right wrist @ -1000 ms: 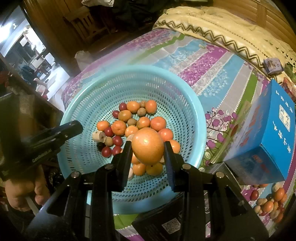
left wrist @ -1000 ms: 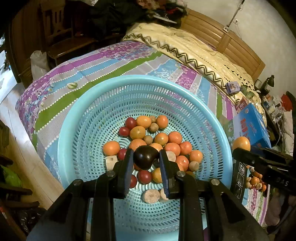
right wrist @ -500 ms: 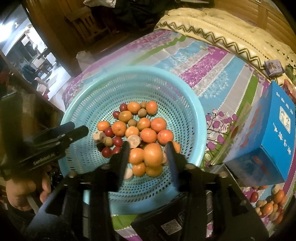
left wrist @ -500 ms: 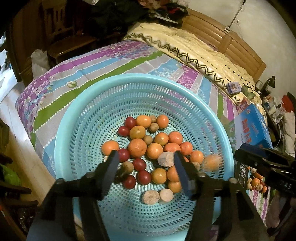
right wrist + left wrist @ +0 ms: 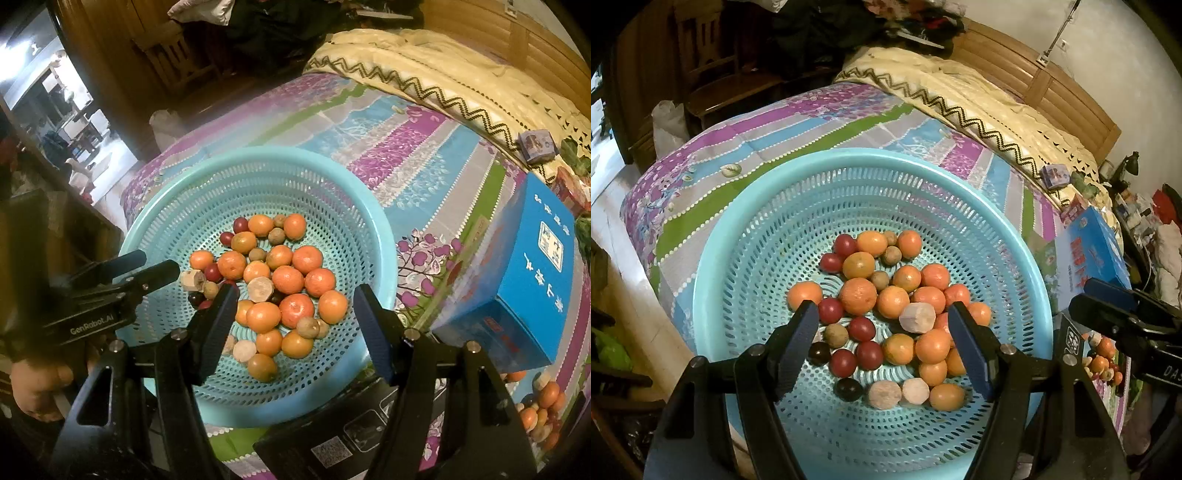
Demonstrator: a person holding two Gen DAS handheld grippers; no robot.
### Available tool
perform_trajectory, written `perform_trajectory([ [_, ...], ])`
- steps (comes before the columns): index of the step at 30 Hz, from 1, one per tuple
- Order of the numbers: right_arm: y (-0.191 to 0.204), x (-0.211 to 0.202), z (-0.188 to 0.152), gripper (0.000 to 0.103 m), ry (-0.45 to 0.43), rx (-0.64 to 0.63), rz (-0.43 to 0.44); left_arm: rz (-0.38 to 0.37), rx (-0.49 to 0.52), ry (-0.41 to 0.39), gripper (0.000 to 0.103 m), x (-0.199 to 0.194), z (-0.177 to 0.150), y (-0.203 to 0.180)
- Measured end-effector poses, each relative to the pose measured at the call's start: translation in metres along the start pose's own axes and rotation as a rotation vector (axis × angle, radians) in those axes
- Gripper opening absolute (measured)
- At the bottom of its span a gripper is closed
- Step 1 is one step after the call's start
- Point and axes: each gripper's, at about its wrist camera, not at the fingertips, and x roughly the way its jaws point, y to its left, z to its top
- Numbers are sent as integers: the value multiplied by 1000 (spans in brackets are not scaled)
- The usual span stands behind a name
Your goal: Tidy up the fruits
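Striped purple, blue and green bedsheet (image 5: 746, 147) covers the bed, and on it sits a round turquoise basket (image 5: 713, 266) with many small holes. Inside, at the bottom, lies the pile of fruits (image 5: 886, 306): orange mandarins, dark red small ones, brownish round ones and some pale cut pieces. The left gripper (image 5: 882, 347) hovers above the pile with its jaws spread wide and nothing between them. The right gripper (image 5: 295, 325) is also released and holds nothing. A blue box (image 5: 532, 273) stands just beside the basket's right rim, and more fruits (image 5: 543, 406) lie below the box, near it.
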Motion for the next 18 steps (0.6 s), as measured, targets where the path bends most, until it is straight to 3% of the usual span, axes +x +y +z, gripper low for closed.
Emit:
perform_trajectory([
  [13, 4, -16, -1, 66, -33, -6, -7, -15, 7, -26, 74, -16, -2, -10],
  [18, 4, -30, -8, 66, -88, -3, -29, -34, 20, -45, 74, -26, -5, -19],
])
